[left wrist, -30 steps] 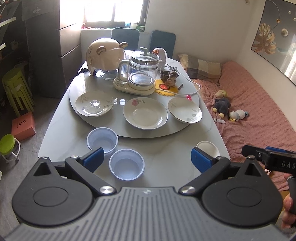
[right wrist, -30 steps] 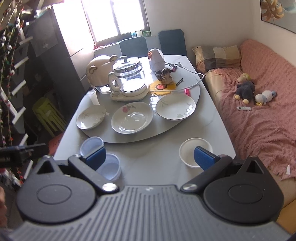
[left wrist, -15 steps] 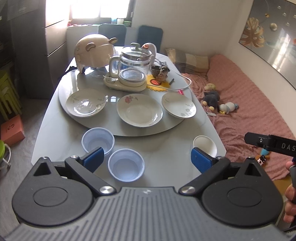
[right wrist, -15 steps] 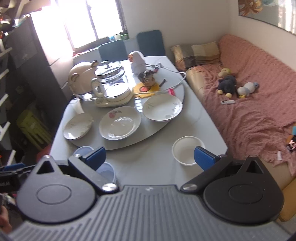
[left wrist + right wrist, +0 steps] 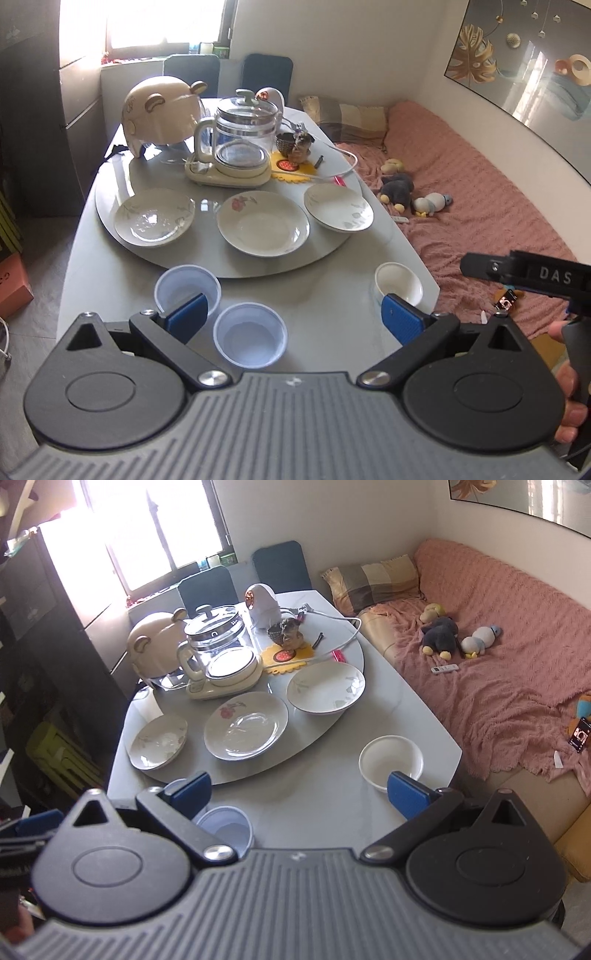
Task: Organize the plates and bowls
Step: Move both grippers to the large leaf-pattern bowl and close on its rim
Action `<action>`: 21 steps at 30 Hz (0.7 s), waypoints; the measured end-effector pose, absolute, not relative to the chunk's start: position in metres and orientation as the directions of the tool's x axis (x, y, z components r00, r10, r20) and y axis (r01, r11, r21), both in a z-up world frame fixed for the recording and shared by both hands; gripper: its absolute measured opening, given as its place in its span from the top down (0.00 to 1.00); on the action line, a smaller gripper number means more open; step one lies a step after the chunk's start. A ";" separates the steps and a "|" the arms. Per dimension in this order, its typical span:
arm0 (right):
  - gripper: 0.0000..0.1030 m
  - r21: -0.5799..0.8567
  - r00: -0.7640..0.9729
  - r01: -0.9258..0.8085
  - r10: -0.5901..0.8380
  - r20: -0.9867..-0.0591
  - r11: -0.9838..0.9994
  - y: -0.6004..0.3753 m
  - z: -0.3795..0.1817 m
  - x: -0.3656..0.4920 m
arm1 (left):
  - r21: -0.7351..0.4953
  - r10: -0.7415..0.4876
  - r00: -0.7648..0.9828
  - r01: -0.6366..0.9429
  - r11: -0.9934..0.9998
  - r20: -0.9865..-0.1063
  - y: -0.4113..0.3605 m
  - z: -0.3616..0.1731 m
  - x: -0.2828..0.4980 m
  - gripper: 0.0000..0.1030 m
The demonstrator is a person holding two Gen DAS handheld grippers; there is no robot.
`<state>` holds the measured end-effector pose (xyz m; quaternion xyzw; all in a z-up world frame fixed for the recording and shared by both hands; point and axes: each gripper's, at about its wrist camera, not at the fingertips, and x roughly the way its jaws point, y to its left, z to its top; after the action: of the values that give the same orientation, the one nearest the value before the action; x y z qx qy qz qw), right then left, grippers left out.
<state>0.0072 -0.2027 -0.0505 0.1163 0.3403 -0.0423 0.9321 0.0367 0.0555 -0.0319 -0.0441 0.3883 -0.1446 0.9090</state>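
Observation:
Three white plates lie on the grey turntable (image 5: 207,264): a left plate (image 5: 154,216) (image 5: 157,742), a middle plate with a pink flower (image 5: 263,228) (image 5: 245,730), and a right plate (image 5: 338,212) (image 5: 325,692). Two pale blue plastic bowls (image 5: 187,288) (image 5: 250,335) stand at the table's near left. A small white bowl (image 5: 398,283) (image 5: 390,761) stands at the near right. My left gripper (image 5: 293,317) is open and empty above the near edge. My right gripper (image 5: 299,794) is open and empty, with the white bowl just beyond its right finger.
A glass kettle on its base (image 5: 238,147), a cream bear-shaped appliance (image 5: 162,109), a small white device (image 5: 263,605), a figurine on a yellow mat (image 5: 295,147) and a cable stand at the turntable's back. A pink sofa with soft toys (image 5: 480,646) is on the right.
Both views have shifted: the left gripper has swung right and slightly closer, the right gripper has moved toward the table so the white bowl sits nearer. Nothing on the table has moved.

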 end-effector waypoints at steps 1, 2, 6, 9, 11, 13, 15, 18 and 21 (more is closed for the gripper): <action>0.00 0.175 0.768 0.164 -0.014 -0.640 0.971 -0.201 -0.050 0.007 | -0.198 -0.303 0.652 0.232 0.952 -0.695 0.055 -0.033 0.037 0.01; 0.00 0.163 0.773 0.165 -0.025 -0.634 0.973 -0.201 -0.049 0.007 | -0.198 -0.304 0.649 0.233 0.952 -0.698 0.053 -0.034 0.038 0.01; 0.00 0.153 0.774 0.174 -0.039 -0.631 0.973 -0.208 -0.051 0.017 | -0.183 -0.284 0.642 0.220 0.958 -0.712 0.043 -0.038 0.051 0.01; 0.00 0.164 0.776 0.200 -0.054 -0.629 0.966 -0.221 -0.054 0.031 | -0.194 -0.282 0.636 0.206 0.959 -0.718 0.032 -0.039 0.068 0.01; 0.00 0.136 0.774 0.231 -0.098 -0.626 0.963 -0.231 -0.057 0.044 | -0.193 -0.273 0.643 0.194 0.962 -0.715 0.021 -0.042 0.085 0.01; 0.00 0.152 0.785 0.255 -0.113 -0.609 0.955 -0.247 -0.059 0.055 | -0.178 -0.246 0.657 0.169 0.969 -0.713 0.005 -0.046 0.105 0.01; 0.00 0.205 0.800 0.252 -0.085 -0.593 0.946 -0.267 -0.059 0.068 | -0.183 -0.237 0.655 0.151 0.971 -0.717 -0.012 -0.048 0.131 0.01; 0.00 0.187 0.802 0.233 -0.080 -0.592 0.954 -0.287 -0.061 0.094 | -0.218 -0.252 0.652 0.134 0.967 -0.715 -0.036 -0.051 0.168 0.01; 0.00 0.178 0.784 0.211 -0.057 -0.618 0.961 -0.304 -0.068 0.123 | -0.206 -0.243 0.647 0.134 0.969 -0.722 -0.062 -0.054 0.202 0.01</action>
<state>0.1229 -0.3044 -0.0683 0.1196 0.3209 -0.0715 0.9368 0.2023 -0.0618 -0.0540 -0.0671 0.4069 -0.1043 0.9050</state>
